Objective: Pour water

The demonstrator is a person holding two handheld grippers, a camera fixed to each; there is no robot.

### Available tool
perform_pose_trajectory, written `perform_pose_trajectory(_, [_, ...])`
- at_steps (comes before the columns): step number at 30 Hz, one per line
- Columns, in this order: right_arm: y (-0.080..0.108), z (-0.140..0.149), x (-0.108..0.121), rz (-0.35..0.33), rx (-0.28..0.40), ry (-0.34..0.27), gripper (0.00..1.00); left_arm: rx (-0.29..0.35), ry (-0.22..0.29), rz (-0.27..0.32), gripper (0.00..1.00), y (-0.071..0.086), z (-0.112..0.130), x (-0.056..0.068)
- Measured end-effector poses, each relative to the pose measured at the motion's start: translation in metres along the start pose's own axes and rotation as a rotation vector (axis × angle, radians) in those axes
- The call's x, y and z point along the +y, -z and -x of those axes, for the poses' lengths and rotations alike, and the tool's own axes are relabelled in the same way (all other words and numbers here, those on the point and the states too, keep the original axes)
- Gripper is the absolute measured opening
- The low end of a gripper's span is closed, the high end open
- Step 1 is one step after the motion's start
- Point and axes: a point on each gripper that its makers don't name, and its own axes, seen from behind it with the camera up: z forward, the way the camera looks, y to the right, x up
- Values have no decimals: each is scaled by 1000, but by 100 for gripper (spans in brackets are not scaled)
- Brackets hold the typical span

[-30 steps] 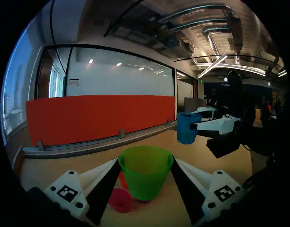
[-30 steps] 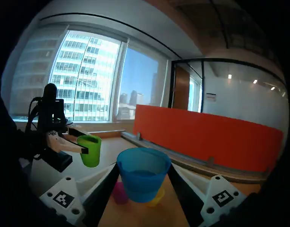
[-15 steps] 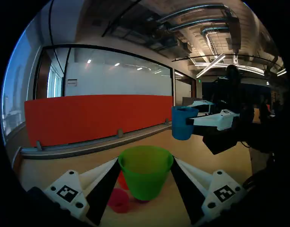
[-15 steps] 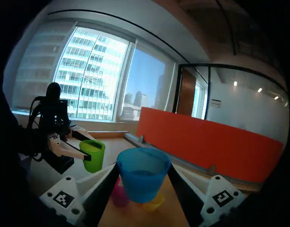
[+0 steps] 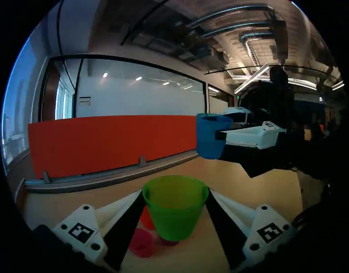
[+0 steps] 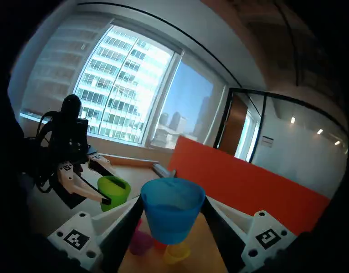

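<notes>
I am holding the green cup [image 5: 175,207] at lower centre, my left gripper [image 5: 174,196] jaws pressing both its sides. My right gripper [image 6: 172,202] is clamping the water-carrying blue cup [image 6: 172,218] mid-wall. Both cups are probably light, thin plastic that is flexing under squeeze.

Left gripper view: green cup [image 5: 175,207] covers most of an orange-red cup [image 5: 147,219] and a dark red cup [image 5: 167,241]; pink cup [image 5: 141,242] partly covered too. Interior of the blue cup [image 5: 210,136] out of sight. Right gripper view: blue cup hides parts of 3 small cups [image 6: 141,242] below it. A dark backlit mass [image 6: 65,136] behind the green cup, detail unreadable.
</notes>
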Motion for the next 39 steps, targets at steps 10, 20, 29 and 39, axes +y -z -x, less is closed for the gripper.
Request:
perform_pose_trajectory(10, [-14, -21, 1, -22, 7, 113, 91, 0, 3, 10, 89, -2, 0, 3])
perform_pose_trajectory(20, [-27, -36, 1, -31, 17, 223, 91, 1, 4, 22, 89, -3, -2, 6])
perform_pose_trajectory(29, [-36, -49, 7, -35, 20, 291, 91, -5, 1, 35, 89, -7, 0, 11])
perform_pose_trajectory(39, [-47, -58, 9, -35, 22, 409, 91, -7, -4, 51, 89, -11, 0, 19])
